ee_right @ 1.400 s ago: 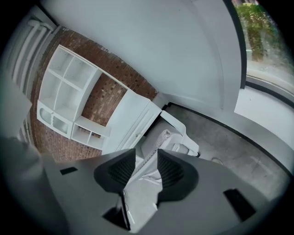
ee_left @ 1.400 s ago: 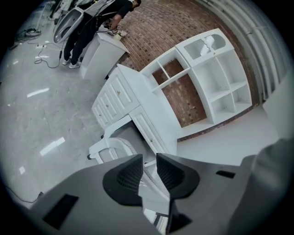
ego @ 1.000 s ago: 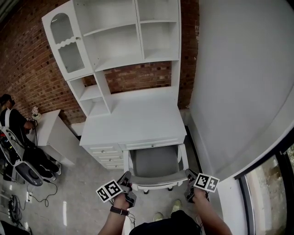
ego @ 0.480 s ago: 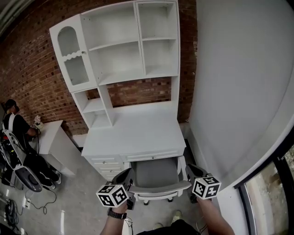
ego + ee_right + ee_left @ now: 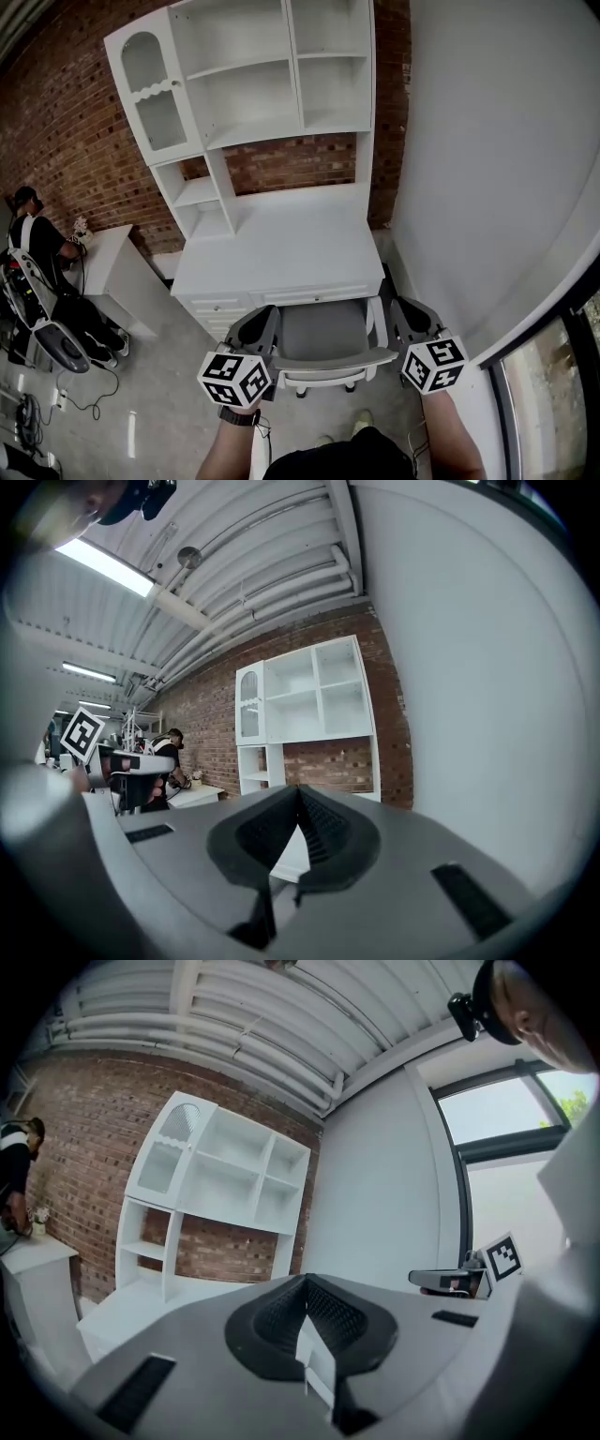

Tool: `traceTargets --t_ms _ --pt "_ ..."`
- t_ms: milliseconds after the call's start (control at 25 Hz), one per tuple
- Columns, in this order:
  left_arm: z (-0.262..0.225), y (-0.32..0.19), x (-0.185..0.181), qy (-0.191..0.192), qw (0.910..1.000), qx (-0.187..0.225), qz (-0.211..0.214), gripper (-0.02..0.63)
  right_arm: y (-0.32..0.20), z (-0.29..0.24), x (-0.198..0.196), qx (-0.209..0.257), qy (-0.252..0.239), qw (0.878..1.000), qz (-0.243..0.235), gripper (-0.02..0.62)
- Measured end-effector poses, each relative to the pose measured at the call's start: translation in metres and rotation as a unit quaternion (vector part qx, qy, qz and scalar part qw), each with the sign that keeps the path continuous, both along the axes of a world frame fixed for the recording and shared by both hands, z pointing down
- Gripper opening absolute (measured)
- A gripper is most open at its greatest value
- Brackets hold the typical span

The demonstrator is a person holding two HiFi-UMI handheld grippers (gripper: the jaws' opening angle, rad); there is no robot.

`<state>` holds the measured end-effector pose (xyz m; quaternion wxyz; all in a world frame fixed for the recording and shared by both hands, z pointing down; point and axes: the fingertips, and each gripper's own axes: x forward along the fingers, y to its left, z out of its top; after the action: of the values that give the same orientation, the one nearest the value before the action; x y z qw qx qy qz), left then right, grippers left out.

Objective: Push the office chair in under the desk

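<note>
The office chair (image 5: 322,336), grey seat with a white frame, stands tucked in at the white desk (image 5: 281,248), its seat partly under the desk's front edge. My left gripper (image 5: 257,332) hovers above the chair's left side and my right gripper (image 5: 410,319) above its right side; both are shut and hold nothing. The left gripper view has its closed jaws (image 5: 305,1314) pointing level at the hutch, with the right gripper (image 5: 452,1281) off to the side. From the right gripper view, the closed jaws (image 5: 298,822) face the same way, and the left gripper (image 5: 131,763) shows at left.
A white hutch of shelves (image 5: 248,84) rises over the desk against the brick wall. A person (image 5: 37,253) sits at a low white table (image 5: 112,272) on the left, with a second chair (image 5: 52,342) and floor cables (image 5: 84,403). A white wall (image 5: 487,169) closes the right.
Both grippers have risen from the ends of the chair's back and rolled, so their marker cubes loom larger. The chair has stayed in at the desk.
</note>
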<state>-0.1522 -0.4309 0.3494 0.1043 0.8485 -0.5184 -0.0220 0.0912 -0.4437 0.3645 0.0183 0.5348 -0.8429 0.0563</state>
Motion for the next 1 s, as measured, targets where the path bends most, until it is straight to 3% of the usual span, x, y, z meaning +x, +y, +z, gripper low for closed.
traceTargets --t_ms 320,1000 --pt "-0.009 -0.001 0.003 -0.024 0.9995 0.018 -0.007 0.006 0.003 -0.013 0.005 0.026 0.030 0.999 -0.001 0.005" --pt "0.014 -0.003 0.002 -0.038 0.9991 0.006 -0.016 0.006 -0.001 0.006 -0.002 0.019 0.037 0.999 -0.003 0.005"
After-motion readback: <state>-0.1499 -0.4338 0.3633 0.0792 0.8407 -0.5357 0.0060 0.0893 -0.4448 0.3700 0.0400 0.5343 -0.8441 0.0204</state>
